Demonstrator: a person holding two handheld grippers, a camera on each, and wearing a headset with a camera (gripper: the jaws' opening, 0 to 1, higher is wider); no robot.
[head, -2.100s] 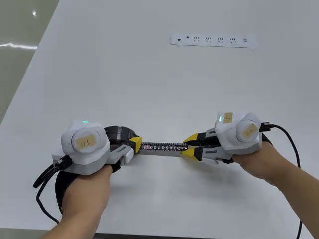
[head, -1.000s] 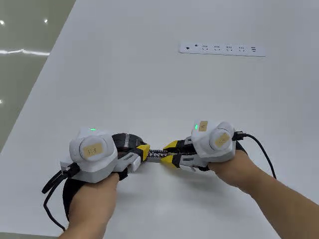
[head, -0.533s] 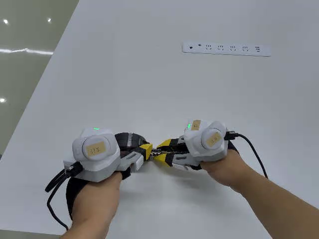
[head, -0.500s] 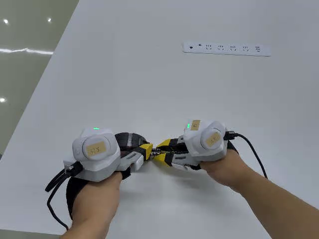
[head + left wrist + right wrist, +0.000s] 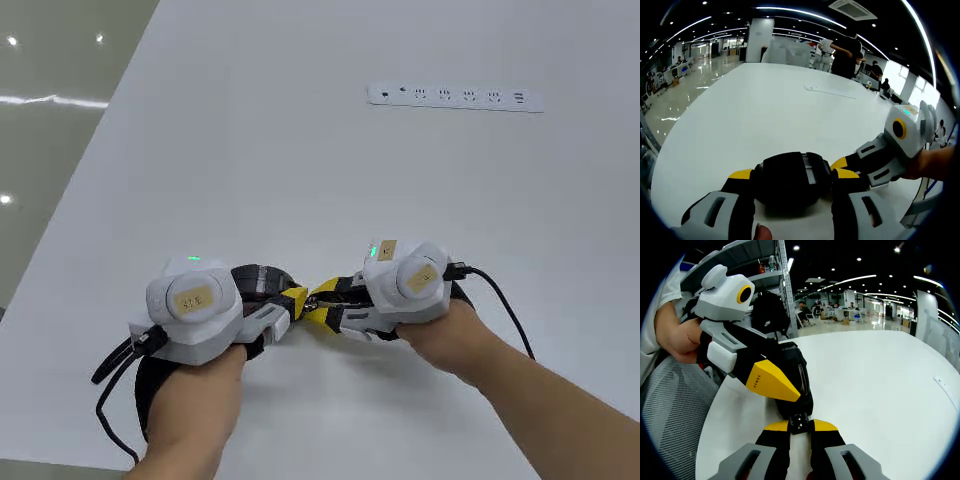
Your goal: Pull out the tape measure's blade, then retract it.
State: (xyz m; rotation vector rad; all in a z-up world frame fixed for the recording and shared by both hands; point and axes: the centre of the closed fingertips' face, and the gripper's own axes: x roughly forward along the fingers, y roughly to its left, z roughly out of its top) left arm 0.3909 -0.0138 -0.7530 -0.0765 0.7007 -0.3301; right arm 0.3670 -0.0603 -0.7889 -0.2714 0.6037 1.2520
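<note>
Now: left tool [image 5: 792, 176] is clamped on the black tape measure [image 5: 258, 281] case, which sits on the white worktop [image 5: 300, 150]. Just to its right, right tool [image 5: 800, 426] pinches the blade end [image 5: 799, 419], with its tips almost against the case. Power strip [image 5: 455, 97] is well ahead of both tools.

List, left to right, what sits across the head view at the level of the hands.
Left black cable → left hand-held gripper, clamped on the tape measure → blade tip → right hand-held gripper, pinching that tip → right black cable.
</note>
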